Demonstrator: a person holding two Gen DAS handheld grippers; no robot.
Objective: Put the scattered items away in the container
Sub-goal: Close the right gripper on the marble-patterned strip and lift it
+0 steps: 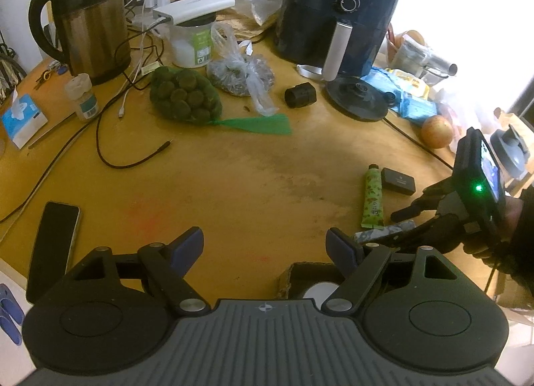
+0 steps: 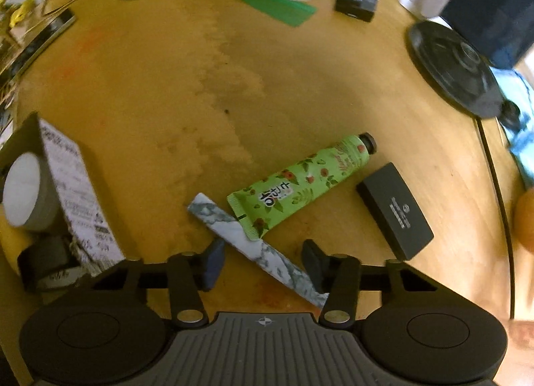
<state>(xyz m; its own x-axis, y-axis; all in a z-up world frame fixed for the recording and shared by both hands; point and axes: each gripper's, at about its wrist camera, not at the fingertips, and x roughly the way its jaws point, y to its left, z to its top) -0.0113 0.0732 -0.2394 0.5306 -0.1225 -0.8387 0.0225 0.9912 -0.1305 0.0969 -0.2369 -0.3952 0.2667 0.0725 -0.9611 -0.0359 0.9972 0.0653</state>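
Right wrist view, right gripper [image 2: 263, 264] jaws part-spread, astride slim marble-patterned flat stick [image 2: 257, 249] without visible pinch, green floral cream tube [image 2: 300, 185] overlapping its far end, left gripper [image 1: 265, 246] wide, empty, above open cardboard box [image 1: 300, 277].

Each claw is showing a ribbed grey housing, two round black discs, black linkage arms with silver pivot screws, and dark blue pads [image 1: 187, 246]. At the right edge of the left view, the right claw [image 1: 405, 219] is glowing a green light beside a black sleeve [image 1: 520, 232].
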